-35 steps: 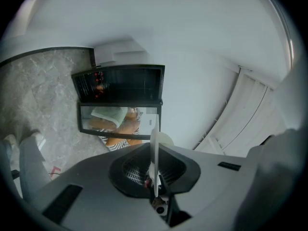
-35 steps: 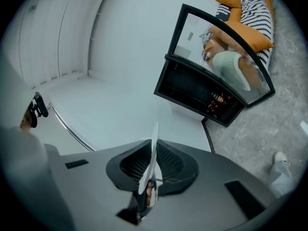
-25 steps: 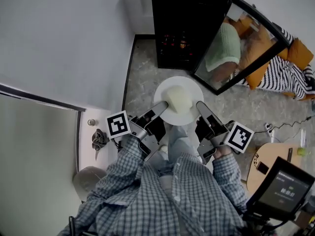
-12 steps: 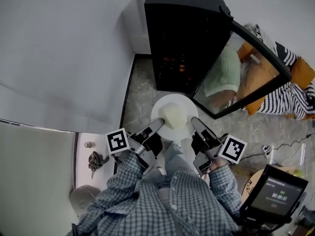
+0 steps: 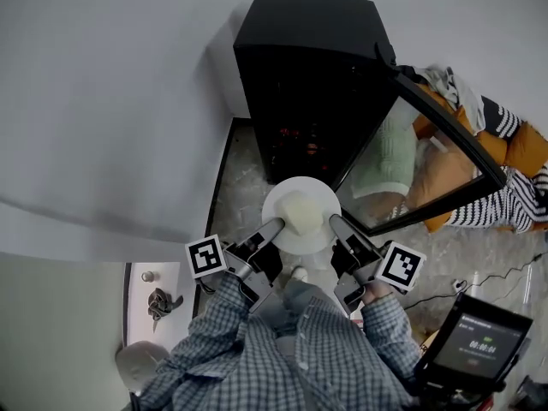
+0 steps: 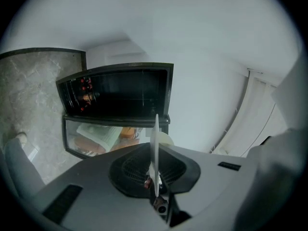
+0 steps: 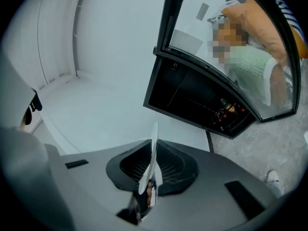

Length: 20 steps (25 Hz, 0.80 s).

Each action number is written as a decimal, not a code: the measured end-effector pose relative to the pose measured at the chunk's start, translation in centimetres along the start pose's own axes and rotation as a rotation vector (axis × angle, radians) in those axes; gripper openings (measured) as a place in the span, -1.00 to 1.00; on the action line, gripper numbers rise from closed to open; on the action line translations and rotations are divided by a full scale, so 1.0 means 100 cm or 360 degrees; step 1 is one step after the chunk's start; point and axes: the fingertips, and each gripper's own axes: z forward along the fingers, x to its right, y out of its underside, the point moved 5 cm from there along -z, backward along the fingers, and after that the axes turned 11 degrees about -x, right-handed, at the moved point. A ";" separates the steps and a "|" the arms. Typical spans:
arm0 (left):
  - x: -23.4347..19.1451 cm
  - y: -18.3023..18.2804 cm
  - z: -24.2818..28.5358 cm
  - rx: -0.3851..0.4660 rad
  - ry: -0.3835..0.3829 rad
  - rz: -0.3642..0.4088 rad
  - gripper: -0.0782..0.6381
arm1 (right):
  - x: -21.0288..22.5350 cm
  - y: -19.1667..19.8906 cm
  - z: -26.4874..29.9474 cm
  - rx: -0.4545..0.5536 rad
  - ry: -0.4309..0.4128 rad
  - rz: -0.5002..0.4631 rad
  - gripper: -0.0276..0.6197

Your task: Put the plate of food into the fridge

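A white plate (image 5: 321, 229) with a pale lump of food (image 5: 300, 210) hangs level just in front of the open black fridge (image 5: 308, 67). My left gripper (image 5: 276, 225) is shut on the plate's left rim and my right gripper (image 5: 333, 221) on its right rim. In the left gripper view the plate (image 6: 155, 143) shows edge-on between the jaws of the left gripper (image 6: 155, 184), with the dark fridge (image 6: 115, 90) beyond. In the right gripper view the plate (image 7: 153, 150) is also edge-on in the right gripper (image 7: 149, 189), facing the fridge (image 7: 197, 102).
The fridge's glass door (image 5: 428, 165) stands open to the right and shows a person in a light green top. Orange cushions and striped fabric (image 5: 514, 144) lie beyond it. A screen (image 5: 478, 341) stands at lower right. A white wall runs along the left.
Both grippers carried the plate closer to the fridge's opening and a little lower. The grip on the plate is the same on both sides.
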 end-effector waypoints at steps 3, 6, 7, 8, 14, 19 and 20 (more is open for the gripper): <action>-0.001 -0.004 0.002 0.0011 0.0010 0.0012 -0.71 | 0.000 -0.005 0.003 0.0000 0.0005 -0.0027 -0.81; 0.000 -0.007 0.003 0.0021 0.0021 0.0023 -0.71 | -0.002 -0.008 0.003 0.0006 0.0013 -0.0029 -0.81; 0.000 -0.006 0.003 0.0025 0.0021 0.0024 -0.71 | -0.002 -0.008 0.002 0.0007 0.0016 -0.0027 -0.81; 0.001 -0.006 0.003 0.0029 0.0018 0.0028 -0.71 | -0.002 -0.008 0.002 0.0007 0.0016 -0.0026 -0.81; 0.007 -0.006 0.004 0.0052 0.0026 0.0061 -0.71 | -0.005 -0.012 0.004 -0.0003 -0.0001 -0.0052 -0.81; 0.002 -0.001 -0.001 0.0079 0.0026 0.0064 -0.71 | -0.002 -0.005 0.005 -0.0037 -0.0006 -0.0026 -0.81; 0.001 0.000 -0.002 0.0078 0.0021 0.0058 -0.71 | -0.001 -0.003 0.004 -0.0039 -0.0003 -0.0023 -0.81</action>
